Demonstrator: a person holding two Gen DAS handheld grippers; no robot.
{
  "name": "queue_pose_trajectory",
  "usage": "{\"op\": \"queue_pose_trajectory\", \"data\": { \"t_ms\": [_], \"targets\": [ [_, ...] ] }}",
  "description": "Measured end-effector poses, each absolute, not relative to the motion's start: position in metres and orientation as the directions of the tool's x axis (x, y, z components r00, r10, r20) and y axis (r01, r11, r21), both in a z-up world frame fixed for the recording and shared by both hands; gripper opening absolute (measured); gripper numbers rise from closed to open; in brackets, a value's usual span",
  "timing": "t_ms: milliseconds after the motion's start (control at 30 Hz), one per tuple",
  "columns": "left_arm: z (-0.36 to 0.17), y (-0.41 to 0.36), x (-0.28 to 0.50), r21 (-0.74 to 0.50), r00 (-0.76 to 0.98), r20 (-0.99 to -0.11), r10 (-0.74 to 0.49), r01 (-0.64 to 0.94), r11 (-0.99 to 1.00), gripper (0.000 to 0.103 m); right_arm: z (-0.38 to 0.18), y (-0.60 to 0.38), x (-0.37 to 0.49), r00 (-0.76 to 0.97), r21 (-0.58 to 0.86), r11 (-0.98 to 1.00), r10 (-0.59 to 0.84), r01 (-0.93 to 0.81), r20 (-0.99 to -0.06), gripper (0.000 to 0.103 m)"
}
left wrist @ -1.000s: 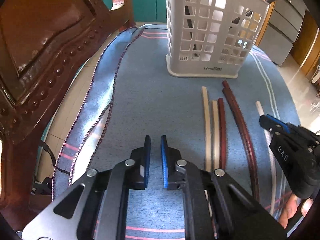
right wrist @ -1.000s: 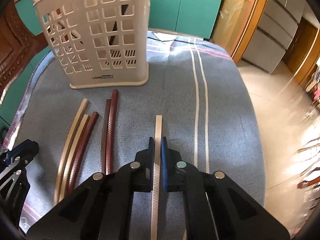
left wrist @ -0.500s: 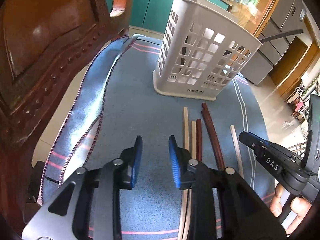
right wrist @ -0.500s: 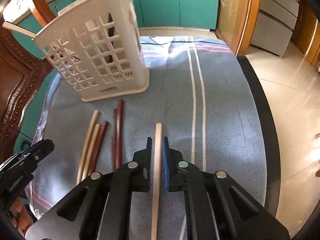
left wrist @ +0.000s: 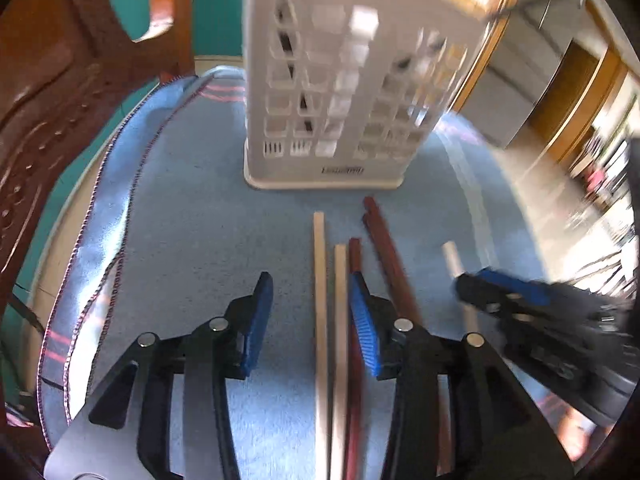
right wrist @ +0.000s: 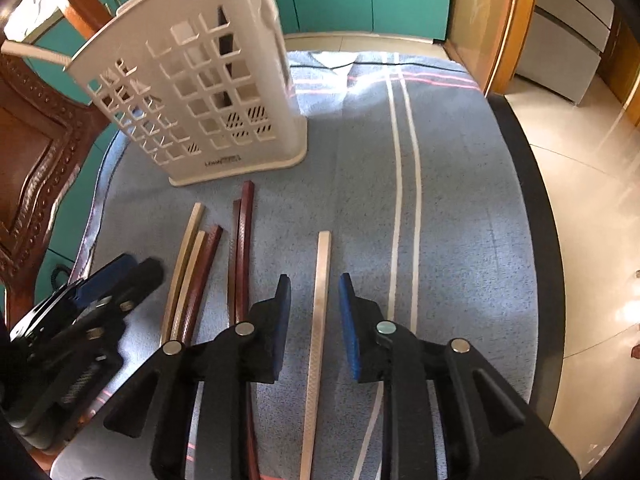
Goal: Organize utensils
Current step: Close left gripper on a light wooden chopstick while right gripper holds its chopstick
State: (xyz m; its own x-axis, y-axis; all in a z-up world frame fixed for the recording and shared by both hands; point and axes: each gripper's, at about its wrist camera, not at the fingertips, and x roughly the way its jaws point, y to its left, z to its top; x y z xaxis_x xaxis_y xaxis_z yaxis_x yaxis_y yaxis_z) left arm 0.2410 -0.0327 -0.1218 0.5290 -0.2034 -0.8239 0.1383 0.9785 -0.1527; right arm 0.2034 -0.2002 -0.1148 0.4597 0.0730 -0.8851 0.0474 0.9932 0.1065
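- a white slotted utensil basket (right wrist: 208, 92) stood upright at the far side of a blue striped cloth (right wrist: 460, 216) that covered the table.
- six long, thin utensils that looked like chopsticks lay flat on the cloth in front of the basket, all pointing roughly toward it.
- a pale single stick (right wrist: 318, 320) lay apart on the right; two cream sticks (left wrist: 328, 300) and three dark red sticks (right wrist: 240, 248) lay close together to its left.
- the right gripper (right wrist: 314, 320) hung low over the pale single stick, its jaws part way apart and opening; the stick ran between the blue pads without touching either, so nothing was held.
- the left gripper (left wrist: 310, 320) was also opening and held nothing; the two cream sticks lay between its fingers, close to the right one, with a dark red stick just beside that pad.
- judgement: the step in hand looked like picking up sticks to stand them in the basket.
- to do it well, each gripper needed to centre on its chosen stick, come down to the cloth and close near the middle so the stick would not tip.
- the left side risked pinching a neighbouring stick too, since the sticks lay touching or nearly so.
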Motion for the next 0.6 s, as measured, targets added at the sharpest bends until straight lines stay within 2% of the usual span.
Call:
{"op": "queue_pose_trajectory", "data": {
  "t_ms": [100, 200, 367, 433, 567, 600],
  "targets": [
    [-0.123, -0.037, 0.241, -0.114, 0.544, -0.823, -0.165, 0.126, 0.985, 0.038, -0.116, -0.200, 0.202, 0.458, 0.087, 0.995, 0.056, 0.046, -0.887, 0.025],
    [-0.123, -0.035, 0.242, -0.153, 0.527, -0.827, -0.197, 0.127, 0.980, 0.037, -0.119, -0.202, 0.200, 0.450, 0.071, 0.996, 0.041, 0.049, -0.892, 0.025],
    [-0.125, -0.038, 0.241, -0.084, 0.531, -0.836, -0.140, 0.127, 0.988, 0.037, -0.125, -0.204, 0.201, 0.434, 0.045, 0.998, 0.019, 0.049, -0.901, 0.025],
    [-0.126, -0.045, 0.240, -0.015, 0.538, -0.839, -0.084, 0.132, 0.991, 0.039, -0.127, -0.202, 0.202, 0.431, 0.033, 0.998, 0.010, 0.047, -0.902, 0.024],
    [-0.124, -0.048, 0.238, -0.011, 0.534, -0.842, -0.077, 0.125, 0.992, 0.039, -0.129, -0.192, 0.203, 0.445, -0.036, 0.999, -0.044, 0.026, -0.895, 0.025],
    [-0.124, -0.050, 0.237, -0.009, 0.535, -0.841, -0.076, 0.126, 0.992, 0.036, -0.129, -0.190, 0.203, 0.451, -0.054, 0.998, -0.057, 0.021, -0.891, 0.025]
  ]
}}
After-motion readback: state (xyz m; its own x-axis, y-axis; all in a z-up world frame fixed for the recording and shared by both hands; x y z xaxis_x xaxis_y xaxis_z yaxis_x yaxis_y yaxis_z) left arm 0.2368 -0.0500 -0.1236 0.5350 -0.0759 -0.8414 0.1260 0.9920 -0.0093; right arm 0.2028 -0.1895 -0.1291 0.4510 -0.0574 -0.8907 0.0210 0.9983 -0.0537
